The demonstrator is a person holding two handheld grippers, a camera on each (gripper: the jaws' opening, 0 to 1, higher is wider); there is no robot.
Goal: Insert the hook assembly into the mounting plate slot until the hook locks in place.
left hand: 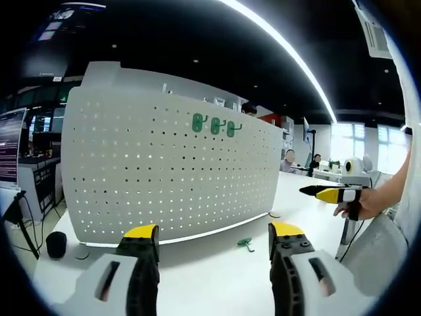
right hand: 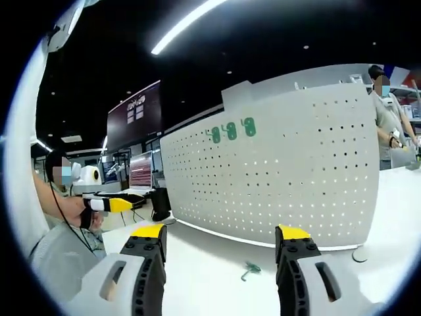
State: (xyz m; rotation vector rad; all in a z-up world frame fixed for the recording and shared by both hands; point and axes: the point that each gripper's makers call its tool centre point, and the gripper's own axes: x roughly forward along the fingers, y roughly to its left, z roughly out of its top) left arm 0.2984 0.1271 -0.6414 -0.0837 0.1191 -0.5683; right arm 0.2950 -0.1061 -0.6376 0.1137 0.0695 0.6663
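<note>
A white perforated pegboard point(left hand: 164, 171) stands upright on the white table, and three green hooks point(left hand: 214, 125) hang near its top. The same pegboard point(right hand: 283, 171) and hung hooks point(right hand: 231, 130) show in the right gripper view. One loose green hook point(left hand: 245, 244) lies on the table in front of the board, also seen as the loose hook point(right hand: 250, 270). My left gripper point(left hand: 214, 238) is open with nothing between its jaws, short of the loose hook. My right gripper point(right hand: 220, 238) is open too, above the loose hook. The right gripper point(left hand: 329, 193) enters the left gripper view, held by a hand.
A small black cylinder point(left hand: 56, 244) sits at the table's left edge beside a round board foot point(left hand: 81, 253). People sit and stand at desks behind the board point(right hand: 388, 118). Monitors point(left hand: 12, 145) stand at the far left. White table point(left hand: 217, 276) stretches before the board.
</note>
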